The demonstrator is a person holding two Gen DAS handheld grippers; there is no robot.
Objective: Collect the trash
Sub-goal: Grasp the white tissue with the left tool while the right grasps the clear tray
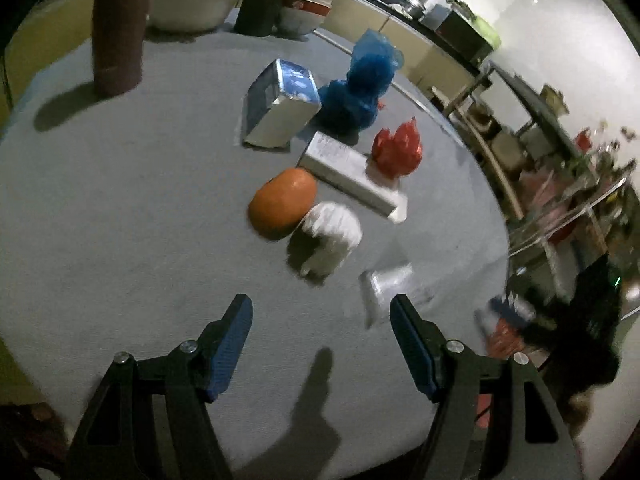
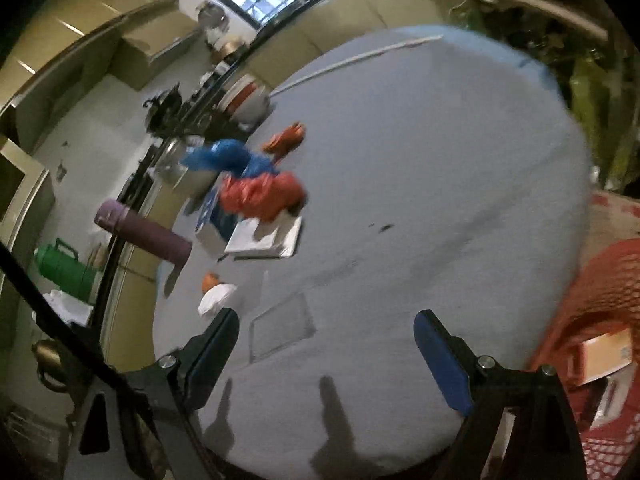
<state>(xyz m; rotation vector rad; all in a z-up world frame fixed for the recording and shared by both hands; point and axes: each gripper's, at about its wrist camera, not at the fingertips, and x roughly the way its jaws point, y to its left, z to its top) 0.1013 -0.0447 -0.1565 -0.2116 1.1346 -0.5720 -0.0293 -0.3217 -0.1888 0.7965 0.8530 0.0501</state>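
Both the left gripper (image 1: pixel 321 312) and right gripper (image 2: pixel 326 330) are carried over the table (image 1: pixel 120 208) with jaws apart and empty; a pick is being lined up. The white wad (image 1: pixel 330 236) at twelve o'clock is judged next, needing a lowered, centred approach.

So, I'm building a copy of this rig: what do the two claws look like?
Both match: the left claw and right claw have black angular frames, silver bolt heads at the pivots, and flat blue ribbed pads lining the fingers. No cables or sleeves show.

No text readable. Long white cardboard box (image 1: pixel 352 174) carries grey print, blue-white carton (image 1: pixel 280 104) carries pattern; both too blurred.
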